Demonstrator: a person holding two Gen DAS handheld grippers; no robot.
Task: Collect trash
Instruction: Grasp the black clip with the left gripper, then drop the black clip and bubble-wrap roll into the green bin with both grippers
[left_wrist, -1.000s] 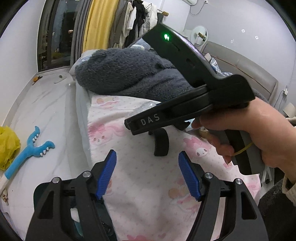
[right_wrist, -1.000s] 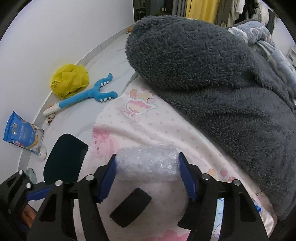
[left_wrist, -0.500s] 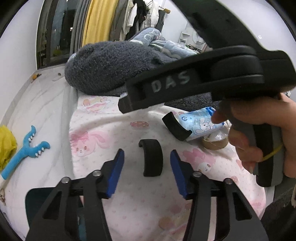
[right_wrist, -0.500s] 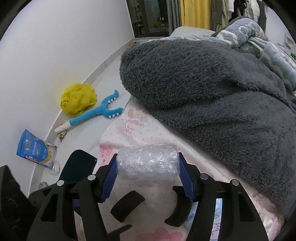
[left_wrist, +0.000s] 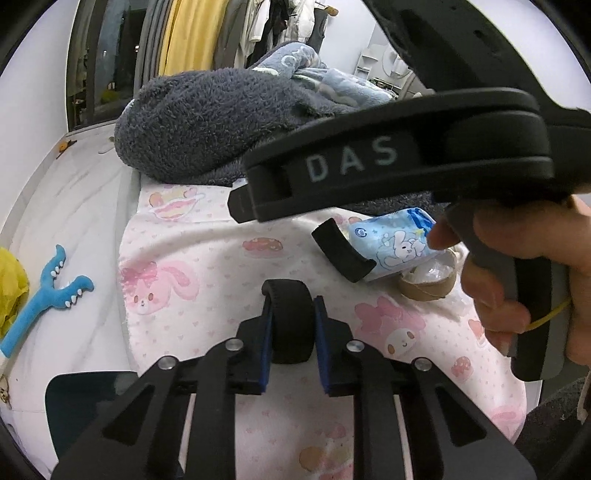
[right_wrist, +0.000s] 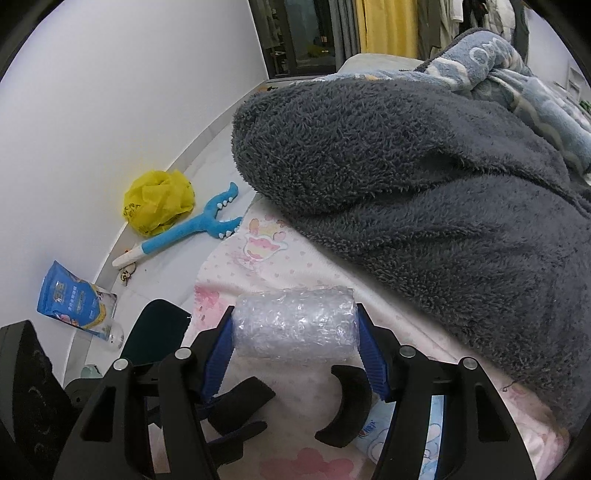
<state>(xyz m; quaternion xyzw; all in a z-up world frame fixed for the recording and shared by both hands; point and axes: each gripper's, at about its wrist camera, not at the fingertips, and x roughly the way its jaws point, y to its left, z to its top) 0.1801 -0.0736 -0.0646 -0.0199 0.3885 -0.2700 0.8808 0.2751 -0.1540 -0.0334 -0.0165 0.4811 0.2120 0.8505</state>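
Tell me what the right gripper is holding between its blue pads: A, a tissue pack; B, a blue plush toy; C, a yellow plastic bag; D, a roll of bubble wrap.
D: in the right wrist view the right gripper has both blue pads pressed against the ends of the roll of bubble wrap, lifted above the pink sheet.

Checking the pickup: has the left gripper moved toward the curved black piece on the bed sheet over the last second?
Yes. The left gripper advanced across the pink-print sheet and has shut on the curved black piece, which earlier lay ahead of its open fingers.
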